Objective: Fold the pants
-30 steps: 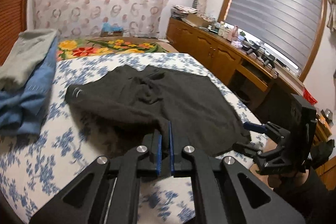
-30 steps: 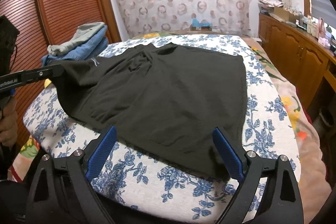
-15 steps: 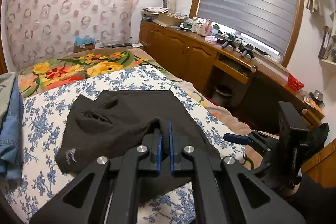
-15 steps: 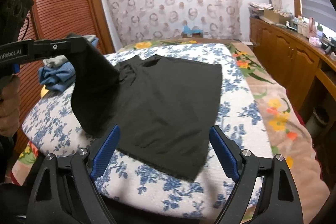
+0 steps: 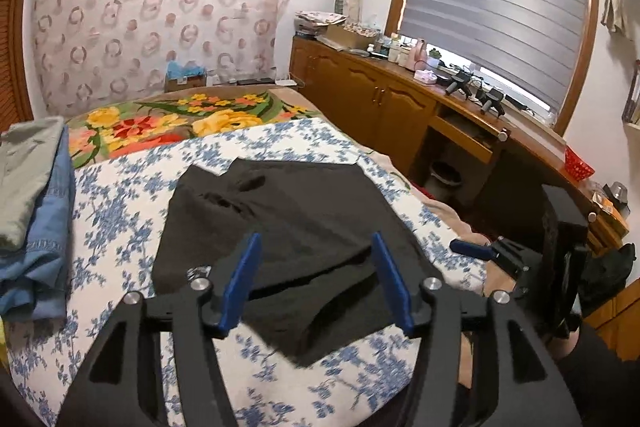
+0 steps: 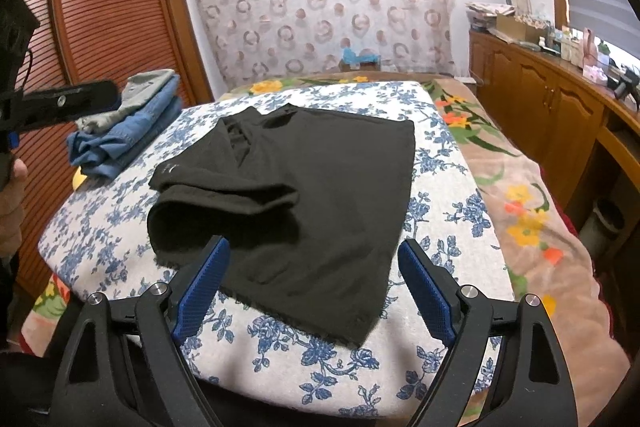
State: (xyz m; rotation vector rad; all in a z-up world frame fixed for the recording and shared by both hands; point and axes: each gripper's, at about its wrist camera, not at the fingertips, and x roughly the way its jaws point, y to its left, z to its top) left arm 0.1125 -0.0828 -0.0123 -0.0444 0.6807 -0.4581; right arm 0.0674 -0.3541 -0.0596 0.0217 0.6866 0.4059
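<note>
Dark short pants (image 6: pixel 312 195) lie on the blue-flowered bed sheet (image 6: pixel 448 211), with their left leg folded over the right one; a loose fold sits at the near left. They also show in the left wrist view (image 5: pixel 288 227). My left gripper (image 5: pixel 316 263) is open and empty, above the near edge of the pants. My right gripper (image 6: pixel 312 263) is open and empty, just in front of the pants' near hem. The right gripper also shows in the left wrist view (image 5: pixel 480 251) at the right edge of the bed.
A stack of folded jeans and a grey garment (image 6: pixel 132 115) lies at the bed's far left, also in the left wrist view (image 5: pixel 32 195). A wooden cabinet with a cluttered top (image 5: pixel 384 99) runs along the right. A wooden wardrobe (image 6: pixel 104 27) stands at the left.
My left gripper carried the pants' left leg over to the right, then opened and let it go. The pants now lie folded in half. The right gripper stayed open.
</note>
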